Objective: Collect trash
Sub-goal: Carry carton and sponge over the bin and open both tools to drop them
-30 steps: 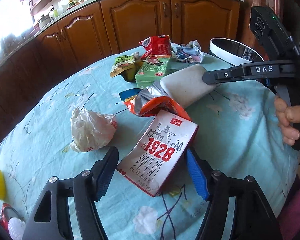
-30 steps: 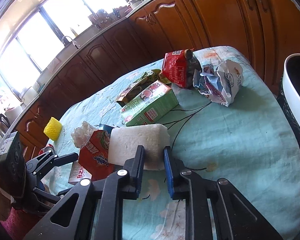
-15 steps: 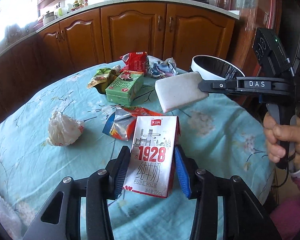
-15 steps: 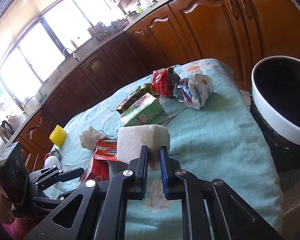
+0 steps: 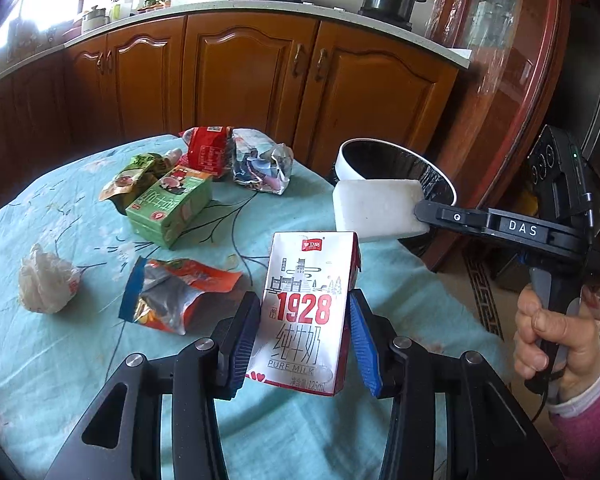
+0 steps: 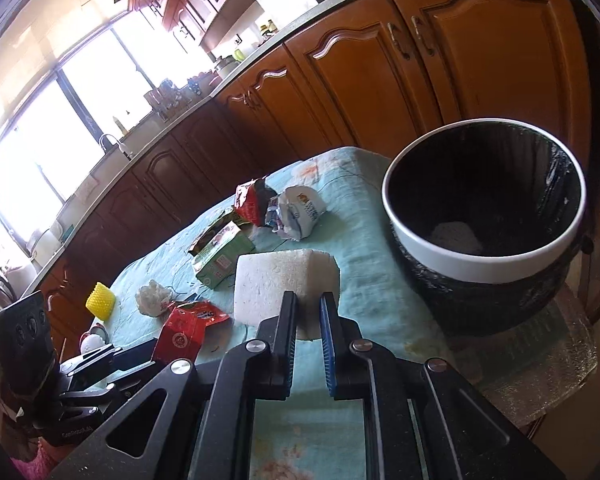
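Nearest, the left gripper [image 5: 302,336] clamps an upright milk carton [image 5: 306,312] clear of the table [image 5: 400,280]; at two o'clock the right gripper [image 6: 308,322] pinches a white foam block [image 6: 278,284] beside the black-lined bin [image 6: 484,258], where one pale piece seems to lie already. Both loads remain to be dropped. Left on the teal floral cloth: a foil wrapper [image 5: 176,296], a tissue wad [image 5: 46,284], a green box [image 5: 170,206], and red and silver packets at twelve o'clock. Beyond stand wooden cabinets [image 5: 252,76], a stove and bright windows [image 6: 52,140].

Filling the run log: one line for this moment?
left tongs: shut on milk carton | right tongs: shut on white foam block | bin: beside table, unreached
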A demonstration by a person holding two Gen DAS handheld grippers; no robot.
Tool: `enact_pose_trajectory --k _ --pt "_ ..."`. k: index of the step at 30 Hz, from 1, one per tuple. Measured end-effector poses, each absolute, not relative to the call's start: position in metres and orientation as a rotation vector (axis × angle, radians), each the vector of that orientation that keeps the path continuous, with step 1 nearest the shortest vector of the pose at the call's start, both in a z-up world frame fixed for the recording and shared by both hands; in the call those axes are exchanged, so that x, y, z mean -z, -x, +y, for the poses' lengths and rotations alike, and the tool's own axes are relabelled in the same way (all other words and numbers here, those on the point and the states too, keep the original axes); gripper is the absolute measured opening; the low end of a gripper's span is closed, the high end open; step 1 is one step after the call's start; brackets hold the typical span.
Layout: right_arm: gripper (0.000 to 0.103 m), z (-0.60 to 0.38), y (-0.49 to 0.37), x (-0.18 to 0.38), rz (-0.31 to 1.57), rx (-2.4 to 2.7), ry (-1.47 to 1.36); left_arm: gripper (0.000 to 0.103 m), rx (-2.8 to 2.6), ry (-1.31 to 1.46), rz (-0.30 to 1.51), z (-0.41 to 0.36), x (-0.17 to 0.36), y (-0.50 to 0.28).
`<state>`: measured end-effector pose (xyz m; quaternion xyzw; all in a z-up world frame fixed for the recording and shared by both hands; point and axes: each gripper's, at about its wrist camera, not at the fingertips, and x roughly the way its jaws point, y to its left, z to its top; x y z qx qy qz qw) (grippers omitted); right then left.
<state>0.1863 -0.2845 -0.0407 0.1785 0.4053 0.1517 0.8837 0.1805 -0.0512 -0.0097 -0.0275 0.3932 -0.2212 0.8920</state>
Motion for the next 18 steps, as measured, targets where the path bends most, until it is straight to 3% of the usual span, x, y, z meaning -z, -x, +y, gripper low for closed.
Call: enact_pose_trajectory --k 18 --pt "0.012 -0.351 -0.183 0.030 0.788 -0.192 -0.404 0.043 0.508 0.029 0.801 -0.121 0.012 -0.233"
